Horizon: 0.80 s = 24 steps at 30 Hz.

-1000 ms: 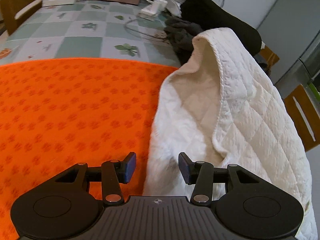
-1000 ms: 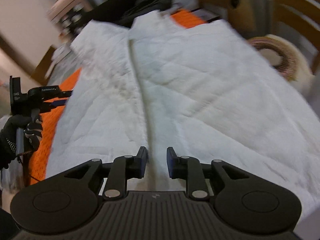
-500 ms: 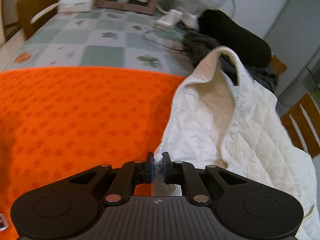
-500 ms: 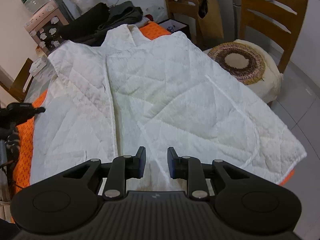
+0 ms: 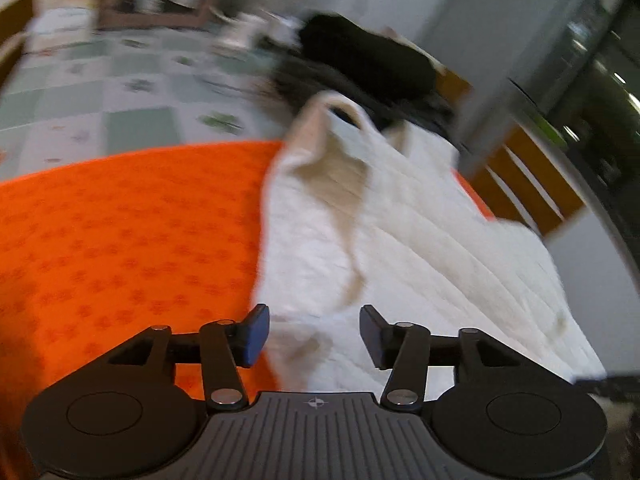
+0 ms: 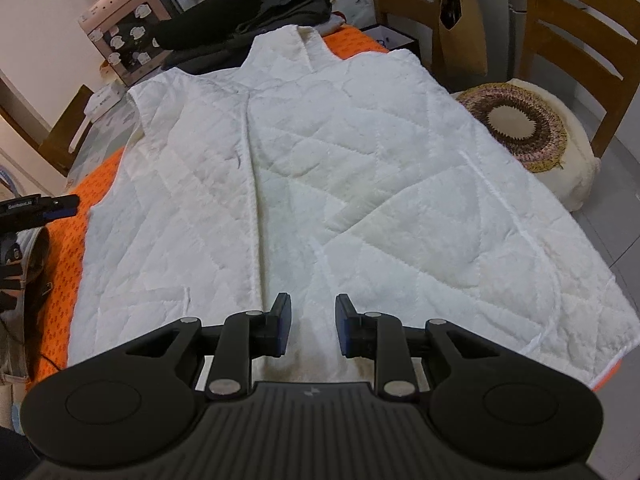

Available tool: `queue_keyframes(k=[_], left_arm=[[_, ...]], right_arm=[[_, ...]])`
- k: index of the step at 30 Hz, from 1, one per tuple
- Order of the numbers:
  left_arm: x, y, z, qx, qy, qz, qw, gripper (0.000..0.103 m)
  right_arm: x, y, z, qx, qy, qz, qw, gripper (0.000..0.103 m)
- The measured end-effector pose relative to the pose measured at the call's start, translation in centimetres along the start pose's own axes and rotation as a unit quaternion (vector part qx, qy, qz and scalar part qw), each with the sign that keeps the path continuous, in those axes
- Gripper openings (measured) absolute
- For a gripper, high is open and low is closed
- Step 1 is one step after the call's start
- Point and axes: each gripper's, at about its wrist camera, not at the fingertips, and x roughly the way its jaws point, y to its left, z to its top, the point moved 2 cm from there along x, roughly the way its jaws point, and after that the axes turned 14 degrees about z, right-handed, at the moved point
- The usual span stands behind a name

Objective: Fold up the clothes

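The left gripper (image 5: 314,334) tilts down over the near edge of the white quilted vest (image 5: 400,248). Its jaws have just been opening and stand released, the cloth lying below them, not pinched. The right gripper (image 6: 309,326) also angles down at the vest's (image 6: 320,184) hem, jaws slightly apart and gripping nothing. The vest lies spread flat on the orange mat (image 5: 120,240) covering the desk (image 5: 100,100), collar toward twelve o'clock. Beyond the collar sits a pile of dark clothes (image 6: 244,24). At two o'clock in the right view stands a wooden chair (image 6: 580,40) with a round cushion (image 6: 520,128).
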Motion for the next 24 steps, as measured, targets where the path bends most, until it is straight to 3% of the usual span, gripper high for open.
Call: queue_keyframes(k=[6,11,12,18,20,22,24], left_arm=[[3.0,-1.9,1.7,0.093,0.031,-0.023,0.9949,0.064],[5.9,-1.9,2.1,0.129,0.084,-0.041,0.9872,0.063],[6.2,-2.0,2.0,0.137,0.094,-0.048,0.985,0.061],[5.3,-0.8,2.2,0.144,0.099,-0.076,0.9816,0.01],[4.5,0.2,2.2,0.142,0.091,-0.069,0.9833,0.01],[3.9,0.8,2.3,0.142,0.085,-0.053,0.9847,0.01],[3.5,1.3,2.1,0.14,0.085,-0.04,0.9857,0.01]], right_arm=[[-0.5,0.4,-2.3,0.016,0.0,-0.001,1.0,0.034],[0.1,1.0,-4.4,0.02,0.009,-0.001,1.0,0.034],[0.3,1.1,-4.6,0.019,0.012,0.002,1.0,0.034],[2.0,2.0,-5.1,0.02,0.017,0.028,0.999,0.034],[2.5,2.5,-5.2,0.014,0.019,0.034,0.999,0.031],[3.0,3.0,-5.0,0.004,0.024,0.035,0.999,0.017],[3.5,3.5,-4.8,-0.006,0.029,0.036,0.999,0.015]])
